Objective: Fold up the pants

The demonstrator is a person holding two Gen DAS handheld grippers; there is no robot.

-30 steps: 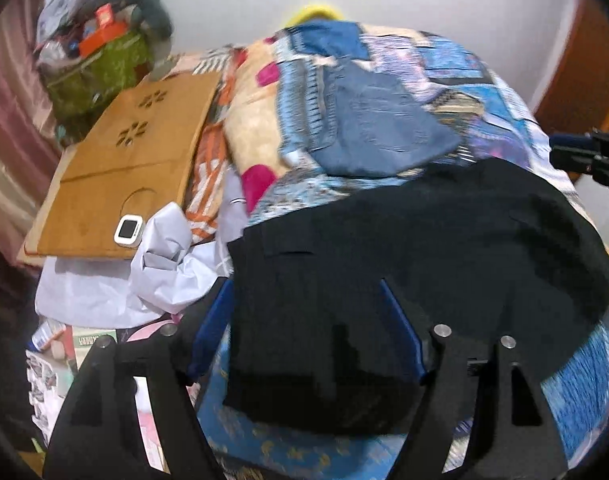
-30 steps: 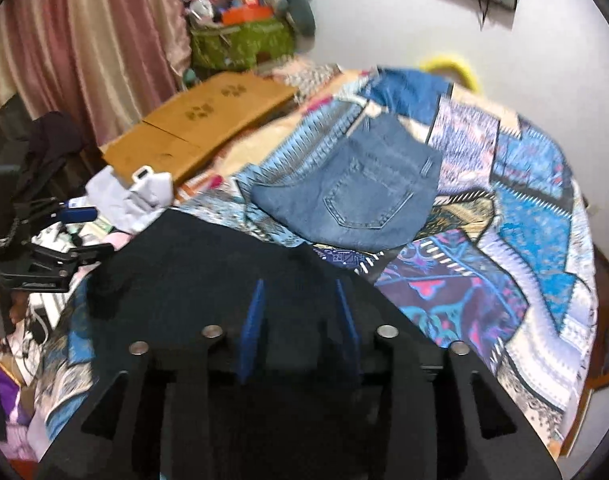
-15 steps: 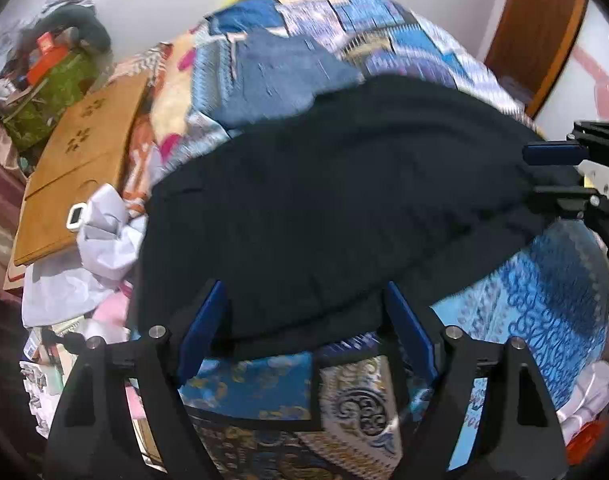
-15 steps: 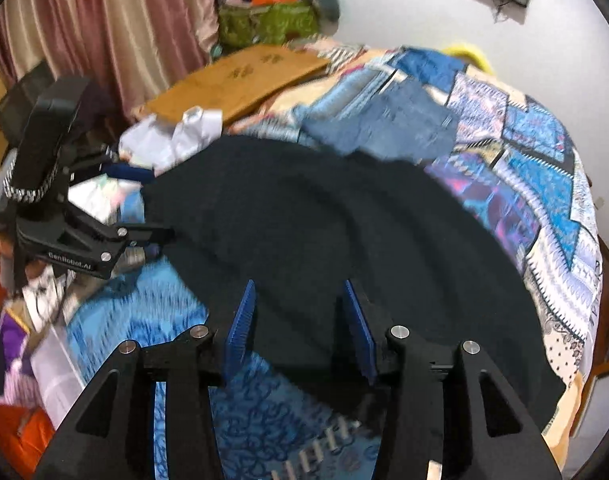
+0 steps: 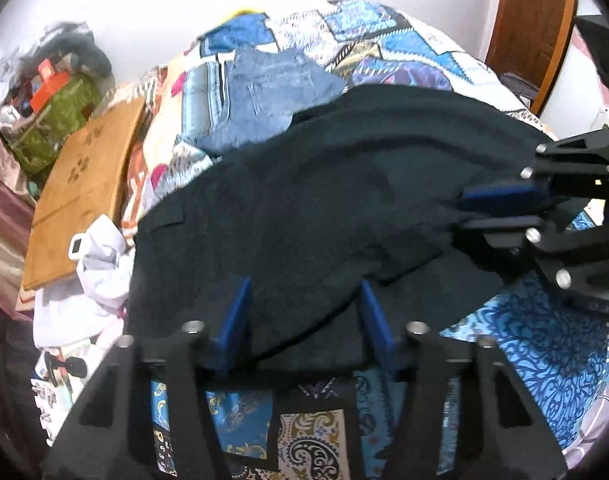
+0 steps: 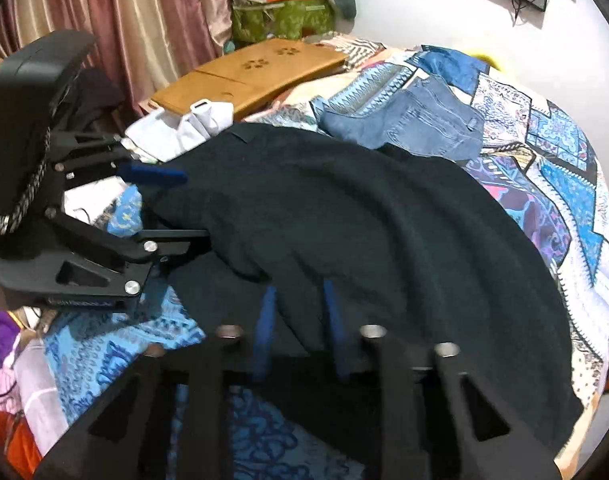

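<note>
The black pants [image 5: 324, 208] lie spread across the patterned bedspread [image 5: 384, 40], with a fold of cloth lifted along their near edge; they also show in the right wrist view [image 6: 364, 220]. My left gripper [image 5: 304, 300] has its blue pads wide apart around the pants' near edge. It appears side-on in the right wrist view [image 6: 180, 204], jaws apart with cloth between them. My right gripper [image 6: 298, 300] has its pads partly apart with black cloth between them. It shows at the right of the left wrist view [image 5: 460, 220].
Folded blue jeans [image 5: 264, 92] lie on the bed beyond the pants. A wooden lap table [image 5: 84, 176] and white cloth [image 5: 100, 264] sit at the left. A green bag with clutter [image 6: 284, 16] stands by the curtains. A door [image 5: 532, 28] is at the right.
Both grippers have come closer together at the pants' near edge. The right gripper now reaches into the cloth, and a fold of the pants has risen between the two grippers.
</note>
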